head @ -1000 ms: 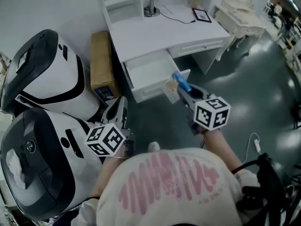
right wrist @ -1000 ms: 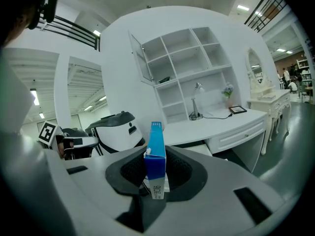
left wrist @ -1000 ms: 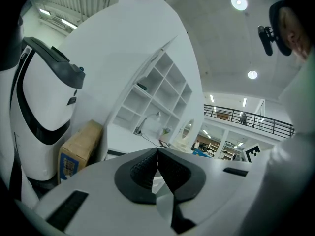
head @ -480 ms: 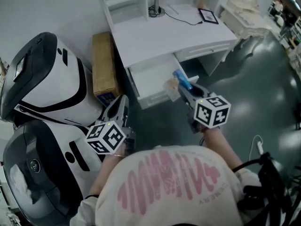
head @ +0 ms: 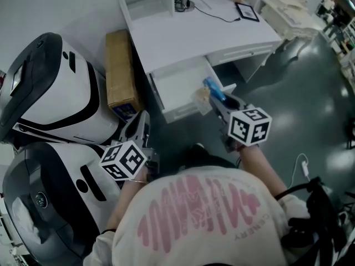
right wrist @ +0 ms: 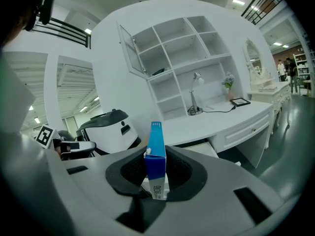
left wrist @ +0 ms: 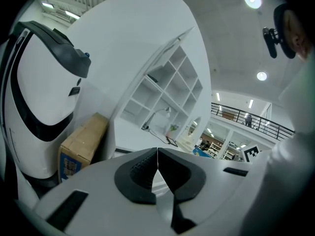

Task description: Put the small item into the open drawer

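A small blue and white box (right wrist: 156,156) stands upright between the jaws of my right gripper (right wrist: 156,175), which is shut on it. In the head view the blue box (head: 213,90) hangs just off the right front corner of the open white drawer (head: 178,82), above the dark floor. The drawer's inside looks bare. My left gripper (head: 141,125) is lower left of the drawer, near the white machine. Its jaws (left wrist: 157,167) are closed together with nothing between them.
Two large white and black machines (head: 52,96) fill the left side. A cardboard box (head: 118,71) stands between them and the white desk (head: 194,35), which carries a lamp (head: 182,3) and a picture frame (head: 247,13). A shelf unit (right wrist: 177,65) rises behind the desk.
Both grippers have come a little closer to the desk and drawer and slightly lower. The blue box stays clamped in the right one; the left stays shut.
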